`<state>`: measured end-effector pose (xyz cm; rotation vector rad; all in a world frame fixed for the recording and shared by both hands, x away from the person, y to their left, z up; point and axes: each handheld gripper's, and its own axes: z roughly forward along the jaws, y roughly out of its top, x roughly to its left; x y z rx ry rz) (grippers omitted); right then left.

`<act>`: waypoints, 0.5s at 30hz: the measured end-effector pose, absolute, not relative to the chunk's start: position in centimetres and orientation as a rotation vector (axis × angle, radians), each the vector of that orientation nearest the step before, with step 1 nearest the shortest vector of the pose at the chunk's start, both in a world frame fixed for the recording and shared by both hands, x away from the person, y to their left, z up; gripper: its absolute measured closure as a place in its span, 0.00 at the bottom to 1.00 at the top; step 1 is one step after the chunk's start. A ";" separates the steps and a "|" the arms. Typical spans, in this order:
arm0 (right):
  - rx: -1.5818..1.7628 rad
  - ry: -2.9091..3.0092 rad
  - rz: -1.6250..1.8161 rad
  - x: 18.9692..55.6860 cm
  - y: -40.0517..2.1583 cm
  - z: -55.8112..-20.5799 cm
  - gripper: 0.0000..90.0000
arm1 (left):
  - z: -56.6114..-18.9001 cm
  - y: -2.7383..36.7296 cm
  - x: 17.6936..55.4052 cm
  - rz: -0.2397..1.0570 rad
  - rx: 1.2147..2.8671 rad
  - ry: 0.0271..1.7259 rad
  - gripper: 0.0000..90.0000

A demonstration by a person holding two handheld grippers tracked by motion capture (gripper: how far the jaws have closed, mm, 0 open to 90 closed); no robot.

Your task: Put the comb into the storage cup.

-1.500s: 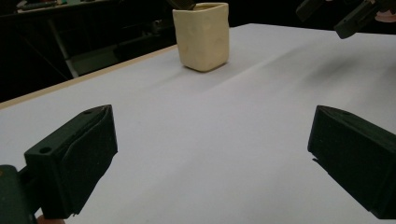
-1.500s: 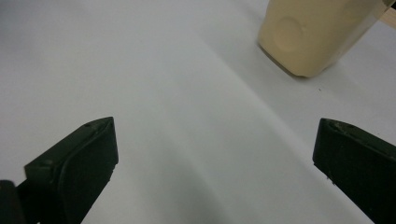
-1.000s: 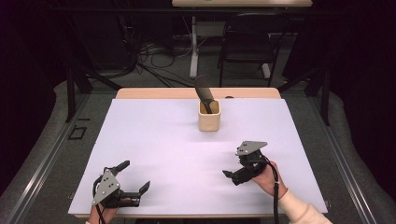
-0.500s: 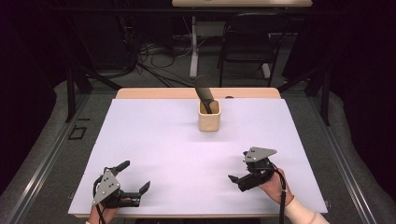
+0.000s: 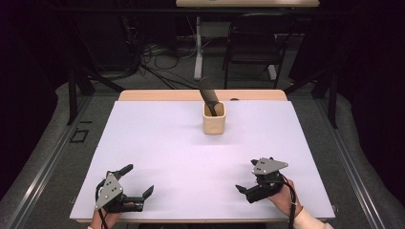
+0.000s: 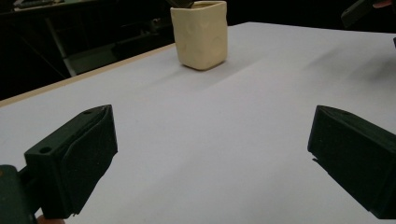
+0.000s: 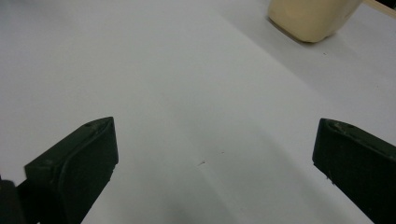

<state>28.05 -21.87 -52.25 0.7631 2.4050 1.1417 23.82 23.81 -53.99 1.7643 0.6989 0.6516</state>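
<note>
We had both hands low at the near edge of the table (image 5: 143,143), each holding its tool with nothing in it: the left gripper (image 5: 138,183) had its jaws spread wide, and the right gripper (image 5: 246,190) was likewise agape, bare white tabletop showing between the jaws in both gripper views. The cream cup (image 5: 214,119) stood upright near the far middle of the table, well apart from both grippers, and a dark utensil (image 5: 209,93) leaned out of it, tilted up and to the left. We judged the work in hand to be a reach for that cup or the tool in it, and the risks lay there. The cup looked light and its load leaned off-centre, so a jaw that nudged the rim or the handle on the way in could have tipped it or skated it across the smooth sheet. Pulling the utensil out at an angle could have dragged the cup along, unless the other gripper steadied the wall. Both arms converging on one small thing could also have knocked the grippers together. In the left gripper view the cup (image 6: 201,32) sat off to the left of centre, so a straight push forward would have missed it.
</note>
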 end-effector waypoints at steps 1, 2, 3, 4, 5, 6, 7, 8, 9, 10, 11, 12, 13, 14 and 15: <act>0.760 2.398 1.144 27.9 -21.9 -52.3 0.00 | -54.0 23.8 23.8 0.652 1.765 0.700 0.02; 0.752 2.397 1.140 27.8 -21.9 -52.3 0.00 | -54.0 23.8 23.8 0.652 1.764 0.700 0.02; 0.753 2.391 1.146 27.6 -21.9 -52.4 0.00 | -54.0 23.8 23.8 0.651 1.764 0.700 0.02; 0.752 2.390 1.149 27.5 -22.0 -52.4 0.00 | -54.0 23.8 23.8 0.650 1.765 0.701 0.02; 0.752 2.388 1.152 27.4 -22.0 -52.4 0.00 | -54.0 23.8 23.8 0.651 1.765 0.701 0.02; 0.755 2.382 1.150 27.3 -22.1 -52.5 0.00 | -54.0 23.8 23.8 0.651 1.764 0.702 0.02; 0.756 2.384 1.148 27.2 -22.2 -52.5 0.00 | -54.0 23.8 23.8 0.651 1.765 0.702 0.02; 0.760 2.381 1.149 27.1 -22.2 -52.6 0.00 | -54.0 23.8 23.8 0.652 1.765 0.702 0.01; 0.764 2.379 1.150 26.9 -22.3 -52.6 0.00 | -54.0 23.8 23.8 0.652 1.765 0.703 0.01; 0.769 2.377 1.147 26.8 -22.4 -52.6 0.00 | -54.0 23.8 23.8 0.653 1.765 0.702 0.02; 0.769 2.374 1.149 26.7 -22.5 -52.6 0.00 | -54.0 23.8 23.8 0.654 1.765 0.701 0.01; 0.771 2.372 1.151 26.6 -22.6 -52.6 0.00 | -54.0 23.8 23.8 0.654 1.764 0.700 0.01; 0.771 2.368 1.153 26.5 -22.7 -52.5 0.00 | -54.0 23.8 23.8 0.654 1.764 0.699 0.02; 0.768 2.366 1.154 26.3 -22.8 -52.5 0.00 | -54.0 23.8 23.8 0.655 1.763 0.701 0.02; 0.766 2.365 1.163 26.2 -22.9 -52.4 0.00 | -54.0 23.8 23.8 0.656 1.764 0.702 0.02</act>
